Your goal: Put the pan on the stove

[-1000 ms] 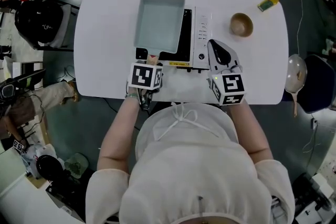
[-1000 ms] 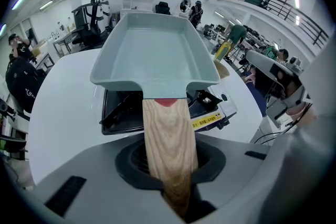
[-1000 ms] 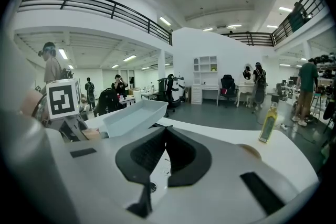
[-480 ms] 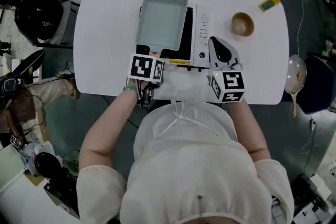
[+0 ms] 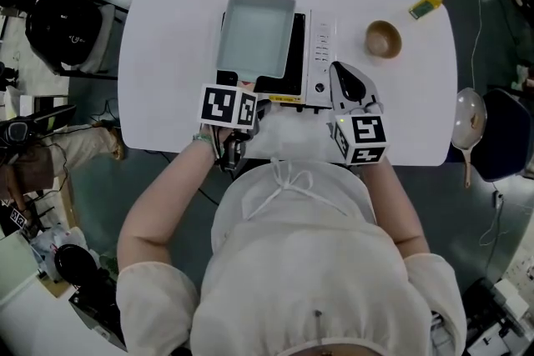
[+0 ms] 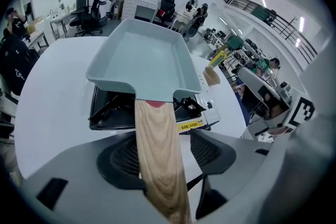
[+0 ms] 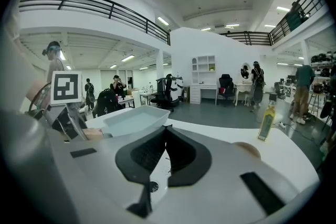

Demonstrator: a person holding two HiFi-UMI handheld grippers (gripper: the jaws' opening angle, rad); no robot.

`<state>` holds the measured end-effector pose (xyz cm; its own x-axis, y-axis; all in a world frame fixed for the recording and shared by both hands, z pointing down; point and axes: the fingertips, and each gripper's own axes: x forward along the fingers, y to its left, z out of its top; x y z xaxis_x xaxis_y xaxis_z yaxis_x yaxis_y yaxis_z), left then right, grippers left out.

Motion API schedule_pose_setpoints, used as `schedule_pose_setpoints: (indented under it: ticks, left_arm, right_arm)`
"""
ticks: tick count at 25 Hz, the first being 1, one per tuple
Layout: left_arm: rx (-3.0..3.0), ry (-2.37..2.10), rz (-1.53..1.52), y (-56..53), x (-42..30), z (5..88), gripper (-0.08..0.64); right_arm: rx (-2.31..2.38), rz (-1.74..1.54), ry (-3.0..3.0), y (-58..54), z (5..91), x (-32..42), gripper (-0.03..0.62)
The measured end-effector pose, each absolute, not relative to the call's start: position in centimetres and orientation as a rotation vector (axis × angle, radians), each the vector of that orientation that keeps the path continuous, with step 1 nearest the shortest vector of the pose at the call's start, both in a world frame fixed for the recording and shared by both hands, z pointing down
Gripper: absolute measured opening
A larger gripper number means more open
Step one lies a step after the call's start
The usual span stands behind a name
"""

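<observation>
A white desk (image 5: 167, 54) with rounded ends carries everything, and the person in pale clothing stands at its near edge with a gripper in each hand. A portable stove (image 5: 321, 54) sits near the middle of the desk, its black burner part on the left and its white control strip on the right. The pan (image 5: 254, 33), a pale rectangular one, rests on the stove's burner part and covers most of it, with its far left corner reaching past the stove's edge; its inside looks empty. Its wooden handle (image 6: 157, 155) sticks out over the stove's front edge toward the person. The left gripper (image 6: 167, 149) is at that front edge with the handle running between its jaws; the jaws are opening, and a clear gap shows between the handle and the right-hand jaw, so the pads no longer clamp it. The right gripper (image 7: 164, 131) lies just beside the stove's right front corner, pointing toward the far side of the desk, its jaws closed tip to tip with nothing between them. A small wooden bowl (image 5: 383, 39) stands to the right of the stove, apart from it. A little yellow bottle (image 5: 429, 2) lies farther right near the desk's far edge.
</observation>
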<state>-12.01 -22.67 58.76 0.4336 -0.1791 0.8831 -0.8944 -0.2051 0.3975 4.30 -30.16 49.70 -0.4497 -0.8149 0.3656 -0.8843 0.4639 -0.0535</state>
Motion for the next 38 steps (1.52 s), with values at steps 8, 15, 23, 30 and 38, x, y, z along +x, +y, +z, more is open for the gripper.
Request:
schedule_pose_setpoints:
  ticks: [8, 15, 23, 30, 38]
  left_arm:
    - [1.72, -1.059, 0.899, -23.0, -12.4, 57.2, 0.342]
    - [1.879, -1.223, 0.888, -23.8, -13.7, 53.5, 0.365]
    - [2.187, -1.289, 0.861, -23.6, -14.1, 47.7, 0.364]
    - [2.376, -1.446, 0.664, -23.4, -16.0, 42.4, 0.226]
    - [2.497, -1.575, 0.438, -22.5, -18.7, 37.3, 0.067]
  right_arm:
    - [1.467, 0.342, -2.43, -29.4, 49.3, 4.3, 0.008]
    - [1.47, 0.318, -2.443, -27.5, 48.3, 2.9, 0.008]
    - [1.553, 0.26, -2.419, -25.2, 45.3, 1.9, 0.008]
    - [1.586, 0.178, -2.439, -22.9, 42.1, 0.2, 0.008]
    - [1.636, 0.126, -2.448, -21.1, 39.5, -0.7, 0.008]
